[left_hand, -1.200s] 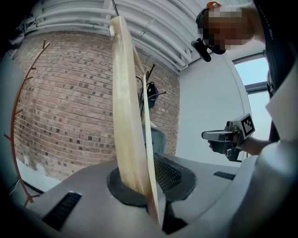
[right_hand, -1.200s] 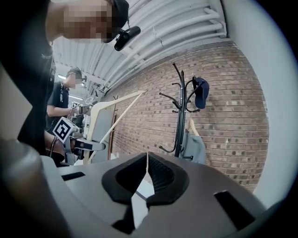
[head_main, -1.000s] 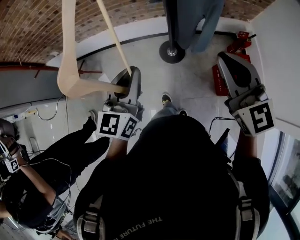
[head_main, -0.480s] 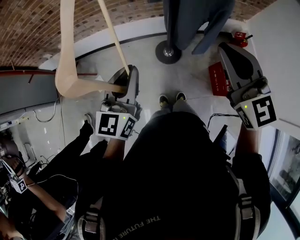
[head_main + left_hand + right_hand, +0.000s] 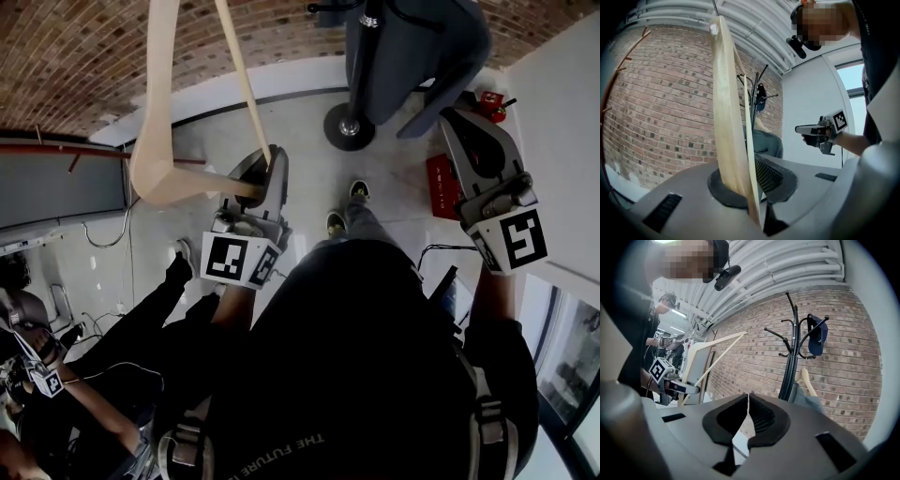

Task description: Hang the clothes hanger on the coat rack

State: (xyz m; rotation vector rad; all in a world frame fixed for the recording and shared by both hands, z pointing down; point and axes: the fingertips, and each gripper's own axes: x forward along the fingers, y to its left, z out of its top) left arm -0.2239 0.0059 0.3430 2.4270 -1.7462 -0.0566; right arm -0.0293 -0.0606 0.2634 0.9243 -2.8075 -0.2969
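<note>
A pale wooden clothes hanger (image 5: 157, 141) sticks up and to the left from my left gripper (image 5: 270, 161), which is shut on its lower end. In the left gripper view the hanger's wood (image 5: 726, 122) stands clamped between the pads. The black coat rack (image 5: 350, 122) stands ahead with a grey garment (image 5: 412, 47) hanging on it. The right gripper view shows the rack (image 5: 791, 357) against the brick wall, with a blue cap (image 5: 817, 341) and a hanger with the grey garment (image 5: 806, 380). My right gripper (image 5: 748, 398) is shut with nothing in it, to the right of the rack (image 5: 461, 120).
A second person in dark clothes (image 5: 103, 356) crouches at the lower left. A red box (image 5: 439, 173) lies on the floor right of the rack's base. A white wall (image 5: 562, 141) closes the right side, and a brick wall (image 5: 84, 56) runs behind.
Both grippers have been carried forward toward the coat rack, and the grey garment looms larger. The hanger stays in the left gripper's hold.
</note>
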